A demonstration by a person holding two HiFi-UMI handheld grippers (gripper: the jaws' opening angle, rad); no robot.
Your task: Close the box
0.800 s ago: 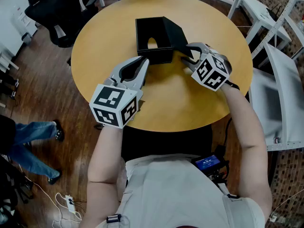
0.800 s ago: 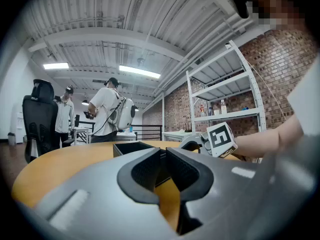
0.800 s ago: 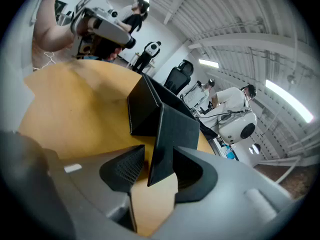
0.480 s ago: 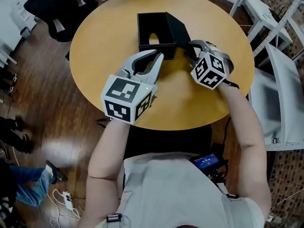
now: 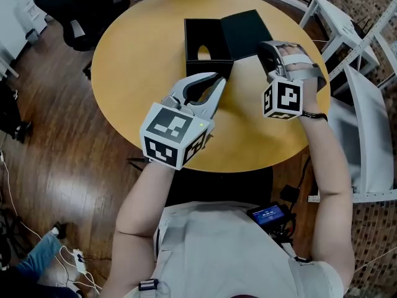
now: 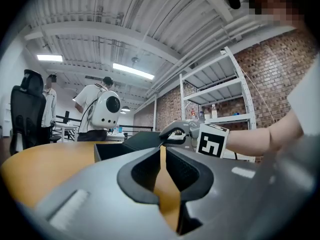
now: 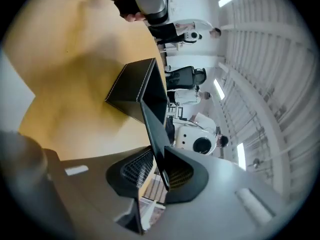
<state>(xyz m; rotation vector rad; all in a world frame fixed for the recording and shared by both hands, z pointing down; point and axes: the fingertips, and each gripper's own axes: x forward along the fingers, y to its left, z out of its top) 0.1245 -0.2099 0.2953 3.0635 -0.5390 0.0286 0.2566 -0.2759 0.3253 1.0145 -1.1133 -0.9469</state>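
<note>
My right gripper (image 5: 265, 47) has its jaws pinched on the free edge of the black lid (image 5: 247, 28). The lid runs away from the pads as a thin dark panel, hinged back and still swung wide of the open black box (image 5: 209, 67), which stands just ahead and to that gripper's left on the round yellow table (image 5: 136, 48). My left gripper (image 5: 218, 78) hovers just short of the box's near wall, its jaws a narrow slit apart and holding nothing (only tabletop shows through the gap).
</note>
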